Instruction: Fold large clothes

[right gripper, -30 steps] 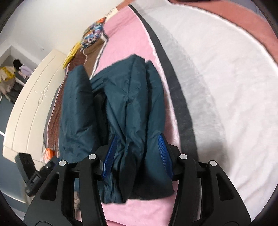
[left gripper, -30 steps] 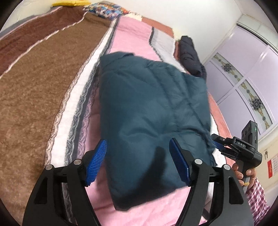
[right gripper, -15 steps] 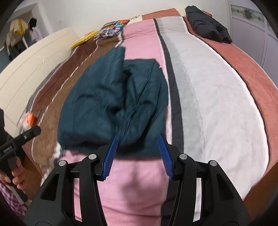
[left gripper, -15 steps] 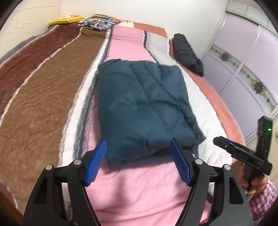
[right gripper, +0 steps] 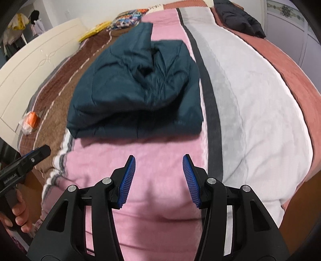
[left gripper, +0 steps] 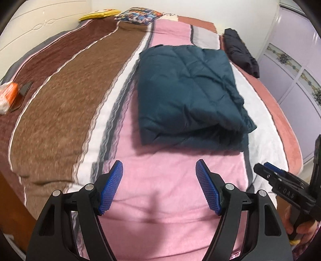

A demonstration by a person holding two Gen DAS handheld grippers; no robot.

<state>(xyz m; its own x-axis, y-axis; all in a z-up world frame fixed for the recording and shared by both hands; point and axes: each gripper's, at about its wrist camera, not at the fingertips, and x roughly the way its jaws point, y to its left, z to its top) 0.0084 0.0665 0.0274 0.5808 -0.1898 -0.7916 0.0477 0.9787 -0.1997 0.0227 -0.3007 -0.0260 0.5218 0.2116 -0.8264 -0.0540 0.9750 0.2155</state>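
A dark teal padded jacket (left gripper: 186,94) lies folded into a rough rectangle on the pink stripe of the bed; it also shows in the right wrist view (right gripper: 138,90), with a bunched fold on top. My left gripper (left gripper: 159,172) is open and empty, above the pink blanket, short of the jacket's near edge. My right gripper (right gripper: 158,166) is open and empty, also short of the jacket. Each gripper shows at the edge of the other's view, the right one (left gripper: 280,180) and the left one (right gripper: 30,158).
The striped blanket (left gripper: 60,100) covers the bed. A black garment (left gripper: 240,52) lies at the far right. An orange packet (left gripper: 8,96) and a dark flat object (left gripper: 26,88) lie at the left edge. Pillows (left gripper: 138,15) sit at the far end. Wardrobe doors (left gripper: 291,66) stand on the right.
Both grippers have pulled back from the jacket, which lay between their open fingers a second ago. The jacket now lies folded on the bed, free of both.
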